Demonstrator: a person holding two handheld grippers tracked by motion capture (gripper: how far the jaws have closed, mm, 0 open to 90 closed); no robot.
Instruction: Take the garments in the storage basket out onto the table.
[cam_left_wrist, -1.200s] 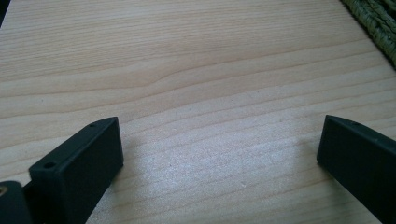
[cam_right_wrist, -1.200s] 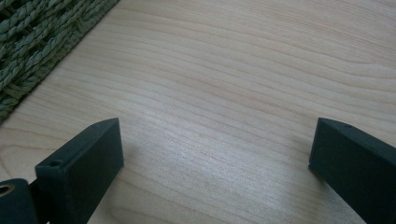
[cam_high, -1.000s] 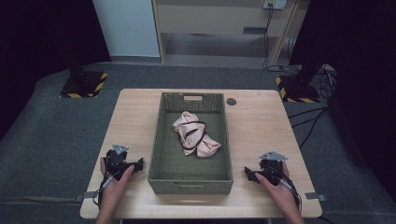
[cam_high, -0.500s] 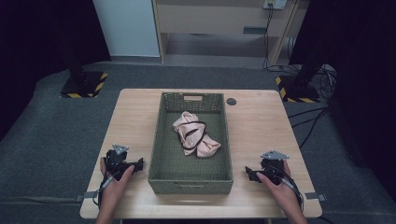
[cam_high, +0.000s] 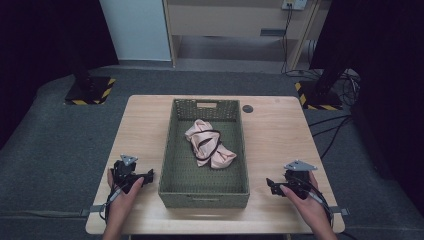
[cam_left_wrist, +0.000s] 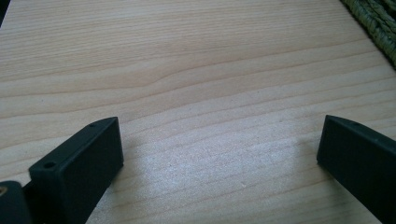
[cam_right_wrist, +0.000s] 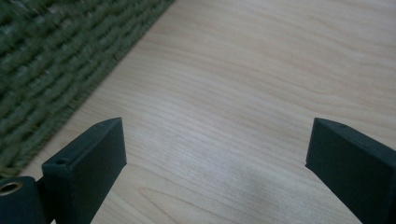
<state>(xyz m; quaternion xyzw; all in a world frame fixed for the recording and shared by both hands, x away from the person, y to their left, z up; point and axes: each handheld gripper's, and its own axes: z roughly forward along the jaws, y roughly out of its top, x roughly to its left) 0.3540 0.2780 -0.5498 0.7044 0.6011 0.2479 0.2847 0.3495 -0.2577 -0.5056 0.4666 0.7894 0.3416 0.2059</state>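
Inspection finds almost no change against the earlier high-view pictures: both hands sit where they were, low in the frame on either side of the green woven basket (cam_high: 204, 192), the right one shifted only a trace, if at all. The left hand-held gripper (cam_high: 148, 175) rests on the worktop (cam_high: 142, 125) at lower left, its jaws set wide apart over bare wood in the left gripper view, a corner of the basket at upper right there. The right hand-held gripper (cam_high: 270, 186) lies at lower right, jaws likewise spread and empty, with the basket wall (cam_right_wrist: 56, 70) at upper left of its own view. The pink garment with dark straps (cam_high: 209, 145) lies bunched inside the basket, centre frame, well apart from both tools. A small dark disc (cam_high: 247, 108) sits beyond the basket's far right corner. Judgement: work on the garment has not started; a reach into the basket appears to be the step ahead.
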